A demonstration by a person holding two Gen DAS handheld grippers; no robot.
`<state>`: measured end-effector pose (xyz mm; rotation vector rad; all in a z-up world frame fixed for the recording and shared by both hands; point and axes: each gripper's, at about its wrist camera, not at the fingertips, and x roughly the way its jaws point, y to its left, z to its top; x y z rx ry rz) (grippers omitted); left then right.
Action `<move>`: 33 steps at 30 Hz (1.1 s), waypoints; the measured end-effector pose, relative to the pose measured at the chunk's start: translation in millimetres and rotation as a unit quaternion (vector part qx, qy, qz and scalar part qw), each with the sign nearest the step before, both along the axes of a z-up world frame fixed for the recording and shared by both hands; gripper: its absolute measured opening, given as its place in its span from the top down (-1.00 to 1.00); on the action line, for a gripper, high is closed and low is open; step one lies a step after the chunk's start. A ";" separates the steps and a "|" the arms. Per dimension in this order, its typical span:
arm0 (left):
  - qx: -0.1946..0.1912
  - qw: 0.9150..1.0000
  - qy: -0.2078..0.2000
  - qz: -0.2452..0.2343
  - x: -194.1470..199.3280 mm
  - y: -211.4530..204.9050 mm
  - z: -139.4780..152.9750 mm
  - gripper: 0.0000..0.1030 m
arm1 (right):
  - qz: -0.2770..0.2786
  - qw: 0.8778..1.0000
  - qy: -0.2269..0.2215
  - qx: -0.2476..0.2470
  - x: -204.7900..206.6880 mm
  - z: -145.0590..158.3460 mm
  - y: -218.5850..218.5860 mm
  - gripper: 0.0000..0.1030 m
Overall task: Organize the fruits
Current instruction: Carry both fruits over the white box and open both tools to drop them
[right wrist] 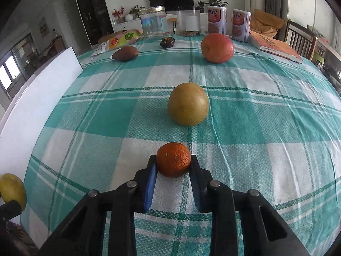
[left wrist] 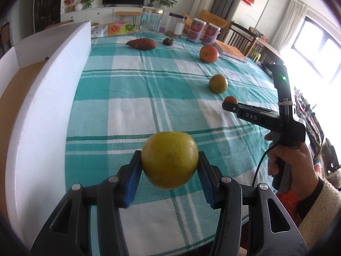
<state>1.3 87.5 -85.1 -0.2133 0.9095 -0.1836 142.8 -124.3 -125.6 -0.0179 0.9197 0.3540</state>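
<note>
Nearest us, our left hand-held gripper (left wrist: 169, 166) clamps a yellow-green fruit (left wrist: 169, 159) above the bench (left wrist: 132, 98), beside the white box (left wrist: 51, 98). Our right hand-held gripper (right wrist: 173, 166) pinches a small orange (right wrist: 173, 159) resting on the cloth; beyond lie a yellow pear (right wrist: 188, 104) and a red apple (right wrist: 217, 47).

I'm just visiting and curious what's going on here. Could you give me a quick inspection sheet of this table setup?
Surface: table under a teal checked cloth.
Job's things: yellow fruit; small orange; yellow-green fruit; red apple; brown fruit; dark small fruit; white box at left.
Clutter: two jars, two tins, book, snack bag.
Grippers: left claw shut on yellow fruit; right claw shut on small orange.
Cables: black cable under right handle.
Surroundings: living room, television, plants, chairs.
</note>
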 end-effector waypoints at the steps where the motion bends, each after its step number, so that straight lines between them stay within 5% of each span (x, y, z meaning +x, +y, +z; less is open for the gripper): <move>1: 0.000 1.000 -0.002 -0.001 -1.3 -0.5 2.3 -0.02 | 0.004 1.000 -0.002 0.008 -4.7 6.0 -1.6 0.43; 10: -0.067 0.997 -0.042 -0.001 -16.0 28.7 67.2 -0.02 | 0.096 0.989 -0.003 0.108 -50.3 73.8 52.4 0.43; 16: -0.045 0.991 -0.073 0.103 -37.1 109.8 103.1 -0.02 | 0.219 0.963 0.000 0.157 -88.4 117.7 153.0 0.43; 24: 0.025 0.959 -0.013 0.282 -73.3 222.0 60.1 -0.02 | 0.357 0.923 0.026 0.141 -136.5 121.0 287.9 0.42; 30: 0.041 0.944 0.026 0.327 -82.5 244.4 28.5 -0.03 | 0.373 0.919 0.057 0.116 -140.6 94.2 331.0 0.38; 32: 0.045 0.941 0.027 0.334 -80.5 244.0 24.5 -0.22 | 0.366 0.921 0.060 0.119 -137.4 91.7 327.4 0.25; 33: 0.045 0.941 0.021 0.335 -80.0 243.2 25.6 -0.47 | 0.360 0.923 0.054 0.122 -135.2 92.8 321.7 0.05</move>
